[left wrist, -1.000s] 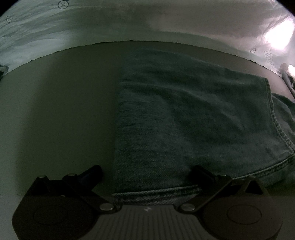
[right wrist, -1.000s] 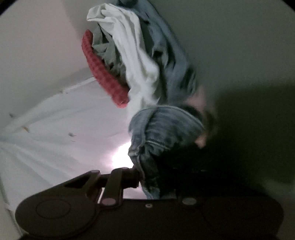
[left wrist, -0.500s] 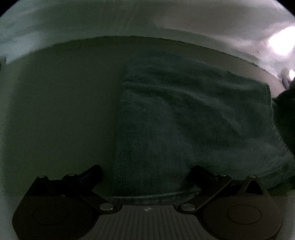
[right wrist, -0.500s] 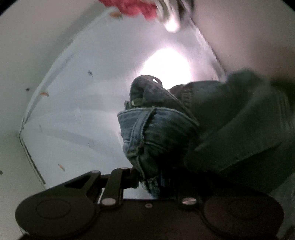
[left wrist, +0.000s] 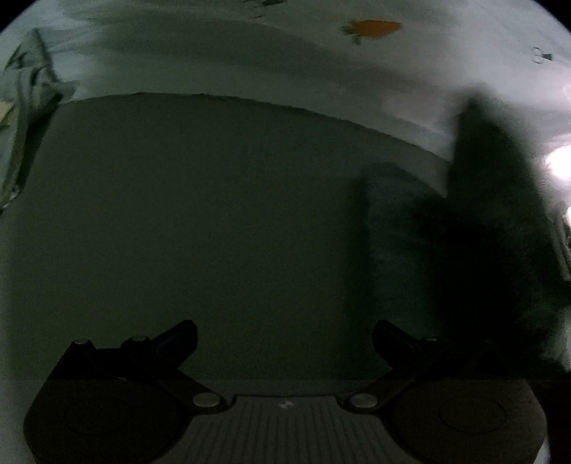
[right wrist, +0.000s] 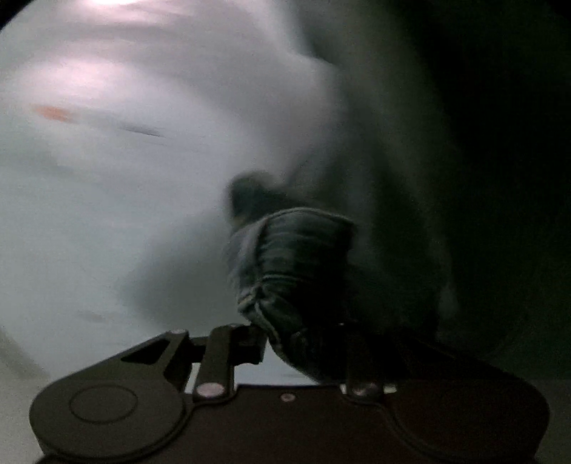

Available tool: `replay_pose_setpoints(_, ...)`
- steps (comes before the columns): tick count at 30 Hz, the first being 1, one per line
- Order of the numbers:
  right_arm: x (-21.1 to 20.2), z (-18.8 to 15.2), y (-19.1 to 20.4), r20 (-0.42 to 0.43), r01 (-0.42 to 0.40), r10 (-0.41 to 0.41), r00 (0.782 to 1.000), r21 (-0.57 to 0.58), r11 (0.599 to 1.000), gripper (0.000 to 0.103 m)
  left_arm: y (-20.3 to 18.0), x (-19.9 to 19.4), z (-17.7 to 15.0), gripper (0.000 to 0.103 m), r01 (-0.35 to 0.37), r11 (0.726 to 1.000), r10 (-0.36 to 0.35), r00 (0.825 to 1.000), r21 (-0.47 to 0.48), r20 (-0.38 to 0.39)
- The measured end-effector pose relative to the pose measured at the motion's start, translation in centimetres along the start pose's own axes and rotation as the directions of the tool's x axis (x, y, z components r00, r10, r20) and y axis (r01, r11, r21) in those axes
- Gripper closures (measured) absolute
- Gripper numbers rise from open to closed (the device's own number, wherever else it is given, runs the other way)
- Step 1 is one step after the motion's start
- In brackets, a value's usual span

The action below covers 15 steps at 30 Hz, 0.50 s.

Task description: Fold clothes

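The folded jeans that lay between the left gripper's fingers a second ago are gone from there. The left gripper (left wrist: 284, 333) now hangs over bare dark table (left wrist: 200, 221), its two fingers spread wide apart with nothing between them. The jeans (left wrist: 496, 228) show in the left wrist view only as a dark, blurred mass lifted up at the right side, with a faint shadow or blur of cloth beside it on the table.

In the right wrist view the right gripper (right wrist: 303, 339) is clamped on a bunched fold of the jeans (right wrist: 296, 264); a stitched seam runs down the wad just above the fingers. The right-hand finger is hidden behind the denim. The rest of the cloth trails off to the right into darkness and motion blur.

No brand, label or readable writing shows in either view. The left gripper's body carries a small pale mark in its middle, too small to read.

Beyond the table's far edge lies a pale sheet (left wrist: 249, 60) with a small orange carrot-shaped print (left wrist: 373, 28) and a small circled mark (left wrist: 539, 55) near the right. A crumpled pale garment (left wrist: 32, 92) sits at the far left edge. In the right wrist view the pale sheet (right wrist: 107, 200) fills the left side, smeared by motion, with an orange streak (right wrist: 53, 112) on it.
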State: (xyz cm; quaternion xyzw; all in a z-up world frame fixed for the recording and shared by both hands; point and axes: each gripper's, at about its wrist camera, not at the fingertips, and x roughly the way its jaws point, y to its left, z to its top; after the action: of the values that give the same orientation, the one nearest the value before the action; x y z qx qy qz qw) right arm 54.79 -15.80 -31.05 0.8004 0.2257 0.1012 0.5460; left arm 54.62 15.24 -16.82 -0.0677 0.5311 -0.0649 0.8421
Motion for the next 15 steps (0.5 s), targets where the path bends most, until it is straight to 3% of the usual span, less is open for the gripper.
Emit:
replay_pose_setpoints(1,0.7,-0.3,-0.7,-0.003,0.094,-0.094,0.996,-0.024,0.995,0.073,0.5,0.1,-0.2,0.0,-0.007,1.0,0.007,1.0,-0.007,0.0)
replay_pose_setpoints(2,1.0,-0.6,-0.8,0.003,0.13,-0.13,0.991,-0.043,0.991,0.074,0.9,0.2,-0.3,0.0,-0.012,1.0,0.012,1.0,-0.019,0.002)
replay_pose_setpoints(4,1.0,-1.0,-0.4,0.014,0.146,-0.146,0.989,-0.062,0.987,0.071,1.6,0.2,-0.6,0.0,-0.004,0.999,0.005,1.0,-0.05,0.015)
replay_pose_setpoints(8,0.0,-0.4,1.9,-0.013,0.113,-0.114,0.993,-0.062,0.992,0.057,2.5,-0.2,-1.2,0.0,0.048,0.992,-0.041,0.997,-0.12,0.064)
replay_pose_setpoints(9,-0.2,-0.5,2.3,-0.016,0.103,-0.104,0.994,-0.073,0.992,0.048,2.6,-0.4,-1.4,0.0,0.066,0.989,-0.056,0.995,-0.134,0.077)
replay_pose_setpoints(10,-0.3,-0.5,2.8,-0.02,0.092,-0.094,0.995,-0.084,0.992,0.023,2.7,-0.6,-1.4,0.0,0.083,0.986,-0.07,0.993,-0.147,0.091)
replay_pose_setpoints(11,-0.5,-0.5,3.2,-0.023,0.082,-0.084,0.996,-0.095,0.992,0.015,2.8,-0.8,-1.3,0.0,0.098,0.983,-0.082,0.991,-0.156,0.105)
replay_pose_setpoints(15,-1.3,-0.6,4.9,-0.039,0.039,-0.045,0.998,-0.139,0.99,0.016,2.6,-2.0,-1.0,0.0,0.127,0.978,-0.103,0.984,-0.166,0.144)
